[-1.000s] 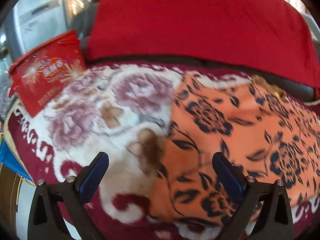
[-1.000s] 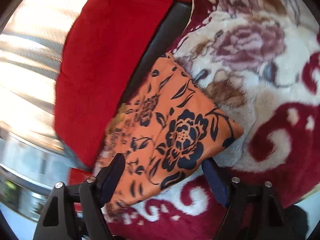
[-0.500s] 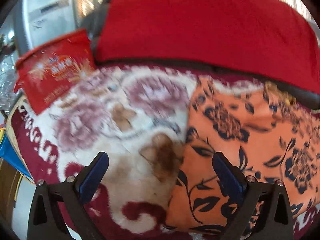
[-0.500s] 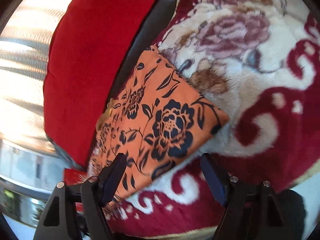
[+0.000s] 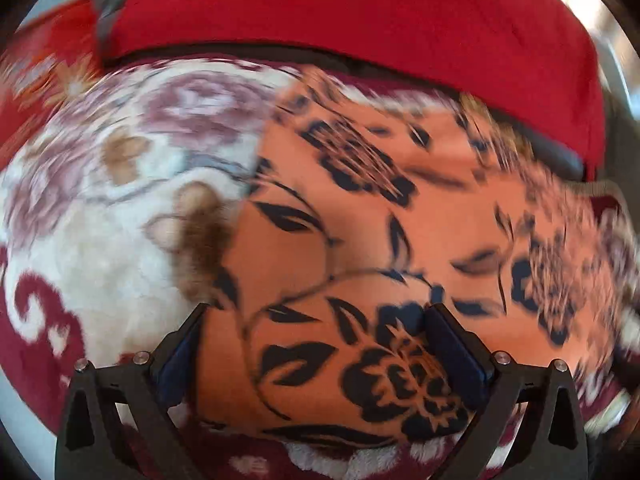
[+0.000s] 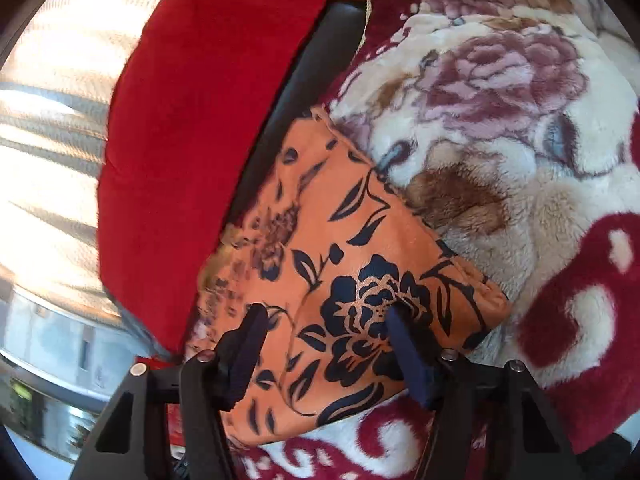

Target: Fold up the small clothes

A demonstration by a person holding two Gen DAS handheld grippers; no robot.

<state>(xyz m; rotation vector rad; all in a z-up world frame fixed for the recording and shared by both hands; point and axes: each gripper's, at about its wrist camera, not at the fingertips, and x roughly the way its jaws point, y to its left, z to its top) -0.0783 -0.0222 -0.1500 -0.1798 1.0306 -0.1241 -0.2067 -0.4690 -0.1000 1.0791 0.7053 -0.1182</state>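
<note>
An orange garment with black flowers (image 5: 400,240) lies folded on a floral plush blanket (image 5: 100,240). In the left wrist view my left gripper (image 5: 316,328) is open, its fingers straddling the garment's near left corner, which bulges up between them. In the right wrist view the same garment (image 6: 340,264) lies diagonally. My right gripper (image 6: 328,328) is open with its fingers over the garment's near end, one on each side of a large black flower. The left wrist view is blurred by motion.
A red cushion (image 5: 360,20) on a dark seat back runs behind the garment, and shows in the right wrist view (image 6: 200,120) at left. A red printed bag (image 5: 36,80) sits at far left. Bright curtain and a metal rim (image 6: 48,320) lie beyond.
Both grippers have moved in onto the garment. The left gripper shifted right so the garment's corner now sits between its fingers. The right gripper's fingers have narrowed over the fabric.
</note>
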